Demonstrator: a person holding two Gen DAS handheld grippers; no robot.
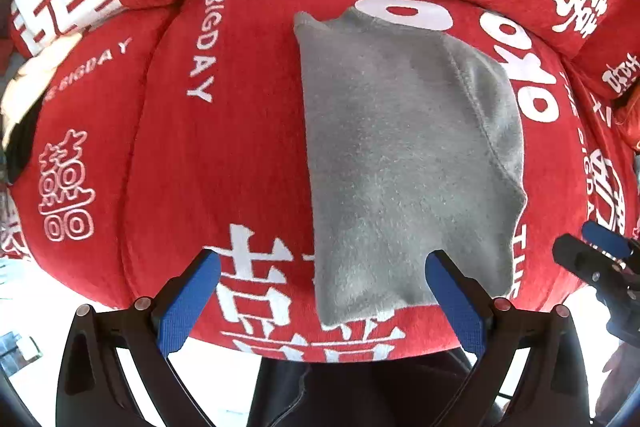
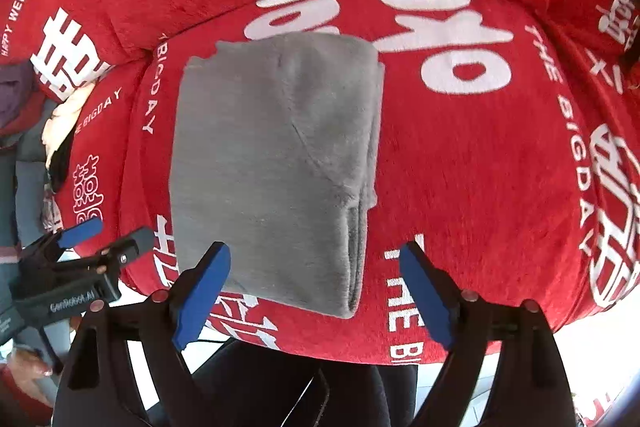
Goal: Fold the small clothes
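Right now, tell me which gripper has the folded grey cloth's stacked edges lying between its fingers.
The right gripper: the grey cloth's layered edges lie between its open fingers. The left gripper frames a smooth corner.

Cut-off lettering, a covered cushion, and a heap too blurred to name

The folded grey garment [image 2: 272,163] hides the red cushion cover [image 2: 480,167] beneath it and parts of the white characters at its near and far ends; its inner layers show only as stacked edges at the right fold. In the left wrist view the right gripper [image 1: 592,247] is cut by the frame's edge, so only its fingertips and part of its body appear. The pale and black bundle [image 1: 24,99] at the left edge is too blurred and cropped to identify. Dark trouser legs [image 2: 304,387] run off the bottom edge.
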